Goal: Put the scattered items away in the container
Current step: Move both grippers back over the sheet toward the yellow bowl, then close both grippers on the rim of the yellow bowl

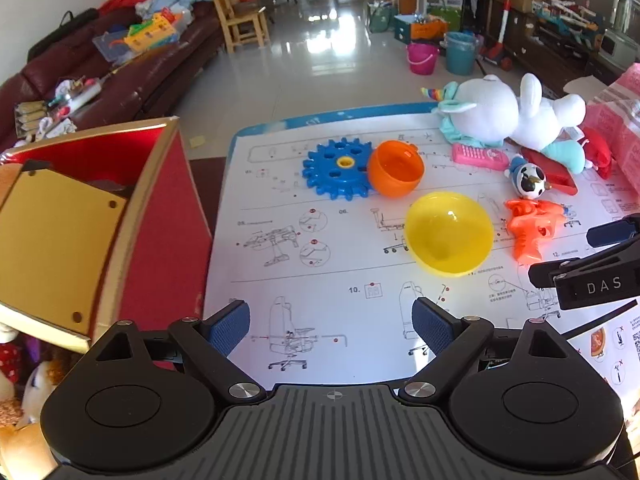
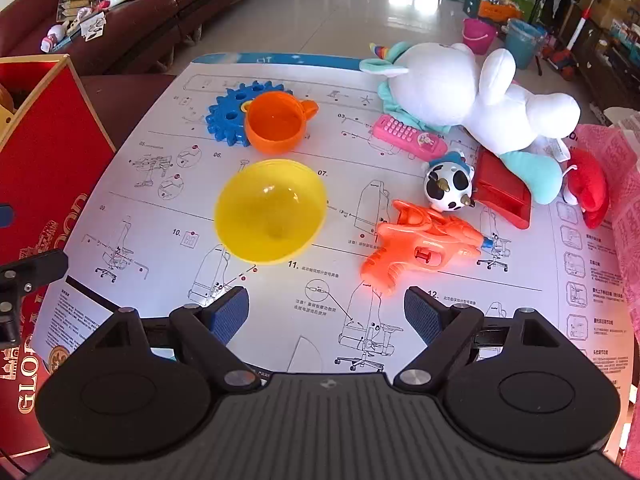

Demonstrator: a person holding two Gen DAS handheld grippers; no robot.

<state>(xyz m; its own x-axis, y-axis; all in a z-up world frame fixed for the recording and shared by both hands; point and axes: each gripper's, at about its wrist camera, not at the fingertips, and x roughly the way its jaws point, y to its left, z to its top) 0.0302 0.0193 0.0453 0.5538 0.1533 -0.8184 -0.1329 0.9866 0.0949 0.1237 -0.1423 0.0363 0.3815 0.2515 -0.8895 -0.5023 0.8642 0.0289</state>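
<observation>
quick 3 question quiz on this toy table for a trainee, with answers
1. True or false: the orange cup overlaps the blue gear.
2. Which toy lies nearest the right hand-held gripper: A pink phone, B orange water pistol, C unicorn plush?
3. On which side of the table does the red box stand?

Key: 1 true. 2 B. 3 left.

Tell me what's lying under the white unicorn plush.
The white unicorn plush lies across the far end of the pink toy phone and the top of a red tray-like piece. Whatever else sits beneath its body is covered and cannot be seen.
</observation>
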